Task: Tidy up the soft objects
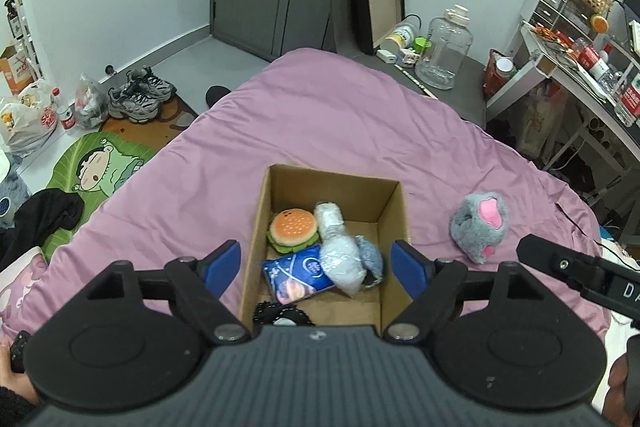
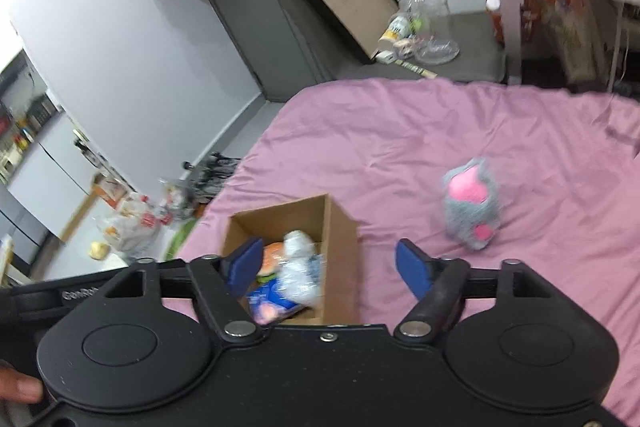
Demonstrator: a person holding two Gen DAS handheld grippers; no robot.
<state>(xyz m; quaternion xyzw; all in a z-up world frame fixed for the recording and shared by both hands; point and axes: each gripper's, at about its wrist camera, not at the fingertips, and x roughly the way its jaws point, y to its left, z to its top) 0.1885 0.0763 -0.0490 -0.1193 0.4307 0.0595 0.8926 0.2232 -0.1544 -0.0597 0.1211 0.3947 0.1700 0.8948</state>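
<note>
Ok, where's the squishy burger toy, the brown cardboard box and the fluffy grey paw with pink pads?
Burger plush toy (image 1: 294, 227): left wrist view, orange bun top.
Brown cardboard box (image 1: 394, 205): left wrist view, right wall.
Fluffy grey paw plush (image 1: 472, 225): left wrist view, grey fur.

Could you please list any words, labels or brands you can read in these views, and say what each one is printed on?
"DA": white letters, cut off by the frame edge, on the right gripper body.
Blue packet in the cardboard box: print too small.
Red bottle labels on the desk: unreadable.
</note>
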